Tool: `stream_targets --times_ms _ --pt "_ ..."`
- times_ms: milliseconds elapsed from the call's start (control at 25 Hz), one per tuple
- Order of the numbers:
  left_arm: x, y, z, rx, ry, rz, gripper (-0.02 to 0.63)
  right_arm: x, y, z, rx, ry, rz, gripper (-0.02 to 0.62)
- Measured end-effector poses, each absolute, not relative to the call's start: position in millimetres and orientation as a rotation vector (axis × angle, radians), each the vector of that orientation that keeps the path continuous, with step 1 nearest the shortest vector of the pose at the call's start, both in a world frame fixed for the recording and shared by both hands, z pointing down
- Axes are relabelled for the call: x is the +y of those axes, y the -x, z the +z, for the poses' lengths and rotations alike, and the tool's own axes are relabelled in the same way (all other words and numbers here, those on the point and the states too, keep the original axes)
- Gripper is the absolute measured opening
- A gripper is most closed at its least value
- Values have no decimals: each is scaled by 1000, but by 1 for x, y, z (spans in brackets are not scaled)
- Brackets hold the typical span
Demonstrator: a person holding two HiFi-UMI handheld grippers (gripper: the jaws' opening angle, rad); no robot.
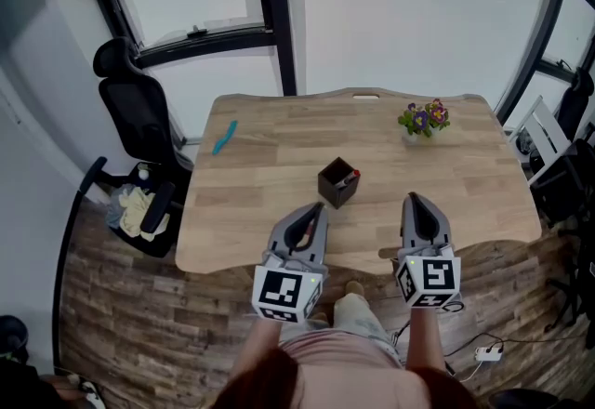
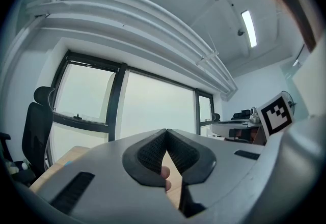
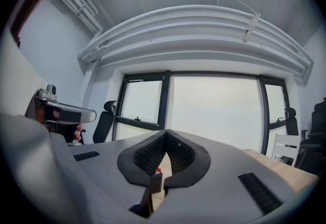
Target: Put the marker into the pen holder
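Note:
A black square pen holder [image 1: 336,184] stands at the middle of the wooden table [image 1: 270,165], and a red-capped marker [image 1: 350,178] sticks up out of it. My left gripper [image 1: 320,206] hovers just in front of the holder, shut and empty, its tips meeting [image 2: 166,131]. The right gripper [image 1: 410,198] is over the table's front edge, to the right of the holder, also shut with nothing in it [image 3: 166,132]. Through the gap below its jaws, the right gripper view shows the holder [image 3: 155,183] and the marker's red tip [image 3: 158,170].
A blue pen-like object [image 1: 224,137] lies at the table's far left. A small flower pot [image 1: 424,119] stands at the far right. A black office chair [image 1: 139,110] sits left of the table, with windows behind it.

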State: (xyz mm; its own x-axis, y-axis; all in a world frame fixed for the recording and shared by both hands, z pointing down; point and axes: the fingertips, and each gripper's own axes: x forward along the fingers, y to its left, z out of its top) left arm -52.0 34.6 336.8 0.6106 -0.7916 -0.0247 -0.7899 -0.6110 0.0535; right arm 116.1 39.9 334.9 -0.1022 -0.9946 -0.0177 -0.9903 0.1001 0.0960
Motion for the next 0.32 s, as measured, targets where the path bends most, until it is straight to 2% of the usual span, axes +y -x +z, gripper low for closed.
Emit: stream_targets --times_ms 320 --pt "43 46 334 -1343 -2818 -57 2 41 -117 333 -2306 -2074 -136 0"
